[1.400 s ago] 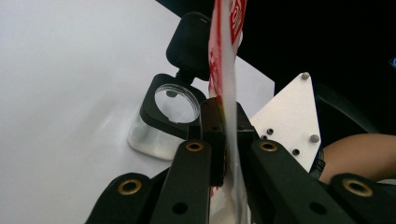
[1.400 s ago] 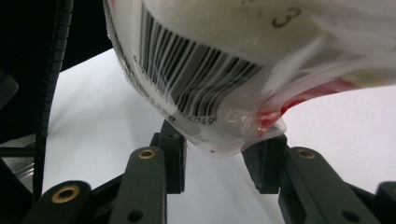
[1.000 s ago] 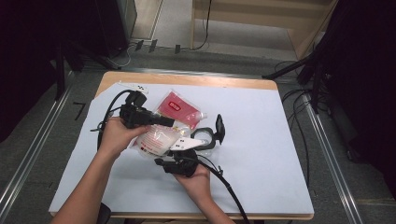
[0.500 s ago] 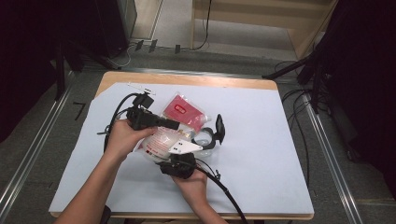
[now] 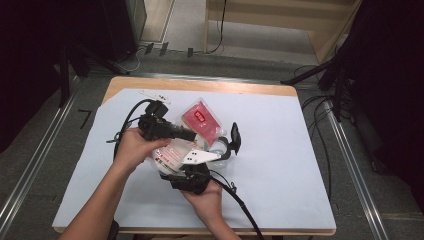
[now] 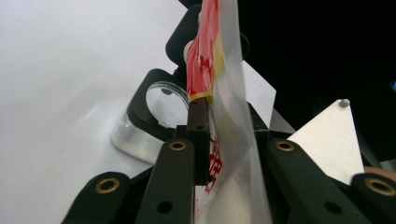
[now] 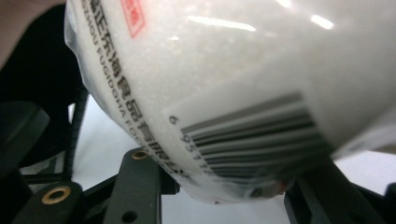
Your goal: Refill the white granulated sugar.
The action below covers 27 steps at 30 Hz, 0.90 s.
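A white bag of granules with red print [image 5: 172,152] is held up between both hands above the table's middle. My left gripper [image 5: 192,135] comes in from the left. The bag's clear top film [image 6: 233,93] runs between its jaws, which have just been opening and stand apart from it. My right gripper [image 5: 175,167] comes from below, its grey plate [image 5: 200,157] facing up. Its jaws have just been closing, and they grip the bag's bulging lower end [image 7: 243,140] by the barcode.
A second, red bag [image 5: 200,117] lies flat on the white sheet [image 5: 280,150] behind the hands. A black stand holding a clear round cup [image 6: 154,107] sits right of them [image 5: 227,145]. Cables trail from both grippers. A small white strip [image 5: 155,95] lies far left.
The left gripper and the white bag have shifted a little to the right. The right hand has stayed roughly in place under the bag.
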Available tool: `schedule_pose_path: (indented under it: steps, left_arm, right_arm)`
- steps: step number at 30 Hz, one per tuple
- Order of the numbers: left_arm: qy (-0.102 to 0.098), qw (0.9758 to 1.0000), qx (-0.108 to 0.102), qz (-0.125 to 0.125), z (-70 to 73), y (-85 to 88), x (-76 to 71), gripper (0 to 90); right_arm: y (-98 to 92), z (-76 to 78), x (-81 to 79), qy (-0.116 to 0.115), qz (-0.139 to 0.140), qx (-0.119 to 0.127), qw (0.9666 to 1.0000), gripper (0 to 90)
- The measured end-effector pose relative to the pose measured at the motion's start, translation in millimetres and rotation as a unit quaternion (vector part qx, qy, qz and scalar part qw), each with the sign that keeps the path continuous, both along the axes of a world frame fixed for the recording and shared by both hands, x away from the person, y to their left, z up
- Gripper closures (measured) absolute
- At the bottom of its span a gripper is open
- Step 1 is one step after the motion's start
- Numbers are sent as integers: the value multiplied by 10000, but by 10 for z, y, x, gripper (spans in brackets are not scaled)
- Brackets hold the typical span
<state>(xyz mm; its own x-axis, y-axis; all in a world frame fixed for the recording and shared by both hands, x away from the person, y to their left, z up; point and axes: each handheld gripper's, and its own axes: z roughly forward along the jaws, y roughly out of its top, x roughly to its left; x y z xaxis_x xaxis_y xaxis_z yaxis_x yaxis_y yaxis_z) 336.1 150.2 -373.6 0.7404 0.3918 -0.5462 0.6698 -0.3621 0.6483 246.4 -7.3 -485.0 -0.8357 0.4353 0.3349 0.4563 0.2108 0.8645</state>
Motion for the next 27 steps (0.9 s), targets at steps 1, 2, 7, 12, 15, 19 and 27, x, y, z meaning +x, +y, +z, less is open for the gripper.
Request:
schedule_pose_path:
  steps: [1, 2, 7, 12, 15, 19, 27]
  left_arm:
    - [22, 10000, 6, -10, 2, -14, -4, 785]
    - [34, 10000, -29, -17, 6, -39, -10, 765]
    - [4, 9999, 132, -27, 13, -98, -34, 759]
    - [104, 9994, 316, 22, -1, -170, -45, 747]
    - [165, 9990, 407, 77, 3, -193, -51, 742]
    - [229, 9986, 468, 121, 16, -208, -56, 729]
    - [150, 9989, 403, 165, 100, -166, -70, 674]
  right_arm:
    - [5, 14, -8, 30, 7, 23, 10000, 598]
    - [15, 33, -21, 49, 1, 67, 10000, 597]
    - [44, 45, -35, 5, -87, -69, 9999, 573]
    - [68, 28, -44, 70, -133, -133, 9998, 541]
    - [85, 27, -55, 102, -128, -162, 9997, 522]
    - [111, 44, -59, 150, -188, -206, 9995, 529]
    - [125, 77, -61, 378, -101, -93, 9992, 591]
